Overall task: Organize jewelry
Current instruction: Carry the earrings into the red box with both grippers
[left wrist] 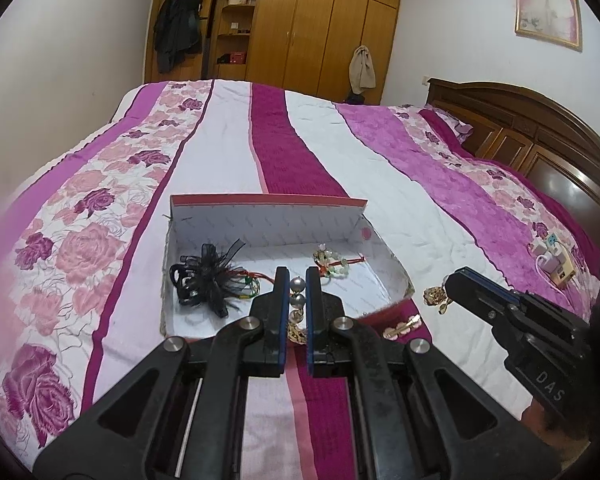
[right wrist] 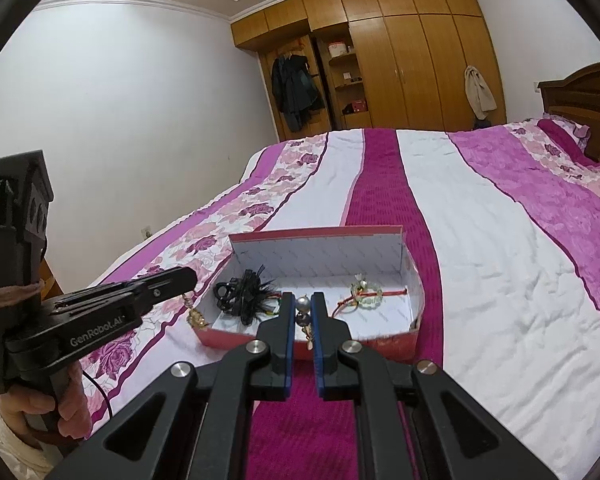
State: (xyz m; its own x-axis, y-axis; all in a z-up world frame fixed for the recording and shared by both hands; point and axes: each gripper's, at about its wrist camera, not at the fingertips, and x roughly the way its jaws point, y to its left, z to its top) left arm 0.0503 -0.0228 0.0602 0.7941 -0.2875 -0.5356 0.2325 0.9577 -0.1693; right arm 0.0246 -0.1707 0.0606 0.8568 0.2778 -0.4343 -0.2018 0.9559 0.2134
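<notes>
Pink bedspread [left wrist: 228, 140] holds a red box [left wrist: 268, 200]. Inside lie a black bow [left wrist: 204, 276] and bead bracelet [left wrist: 332, 264]. Left gripper [left wrist: 298, 284] and right gripper [right wrist: 302, 308] each pinch what looks like a pearl earring [left wrist: 299, 292] beside the box; a hair clip [left wrist: 402, 326] waits outside.

Red box [left wrist: 384, 308] with white patterned lining, black feathered bow [left wrist: 204, 280], pink-purple rose-striped bedspread [left wrist: 100, 208], black tools

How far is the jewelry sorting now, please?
Done: a black bow and a bead bracelet lie in the box. In hand: the left gripper holds a pearl earring, the right gripper a second pearl earring. Left: both earrings, and a gold clip outside the box.
</notes>
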